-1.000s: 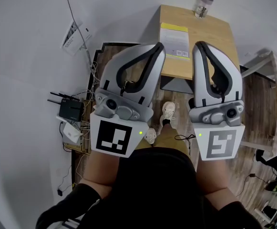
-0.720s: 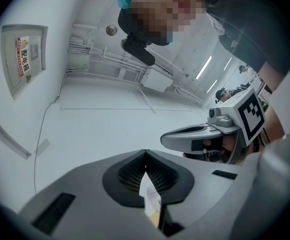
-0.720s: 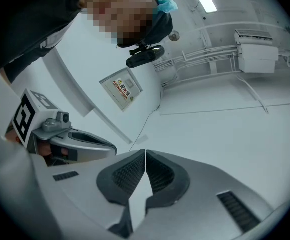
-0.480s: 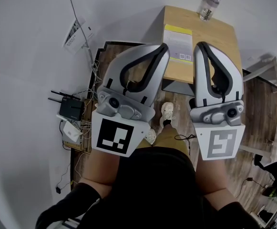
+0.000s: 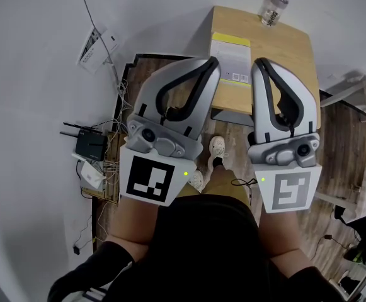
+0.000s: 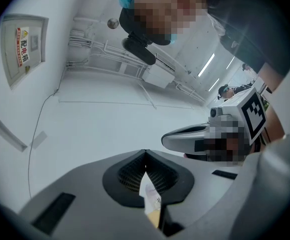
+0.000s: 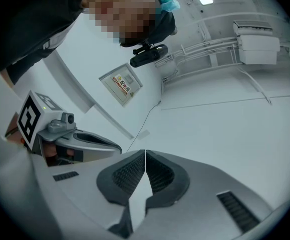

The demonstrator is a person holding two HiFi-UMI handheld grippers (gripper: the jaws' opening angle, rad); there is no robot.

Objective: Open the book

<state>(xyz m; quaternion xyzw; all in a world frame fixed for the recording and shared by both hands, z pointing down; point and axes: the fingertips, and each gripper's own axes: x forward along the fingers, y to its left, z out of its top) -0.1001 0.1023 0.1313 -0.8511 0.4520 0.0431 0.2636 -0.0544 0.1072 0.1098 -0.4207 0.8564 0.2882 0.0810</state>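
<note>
While held up side by side, jaws pressed together on nothing: left hand-held gripper point(image 5: 211, 62), right hand-held gripper point(image 5: 258, 63). Flat on the wooden counter point(image 5: 286, 43), hard along its left edge: book point(image 5: 230, 48). Bare wood to the right; water bottle point(image 5: 274, 4) at the far edge.

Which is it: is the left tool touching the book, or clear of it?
Apart. The left gripper view shows the left tool shut, tips against bare wall, touching nothing; the head view shows the book lying on the table beyond.
</note>
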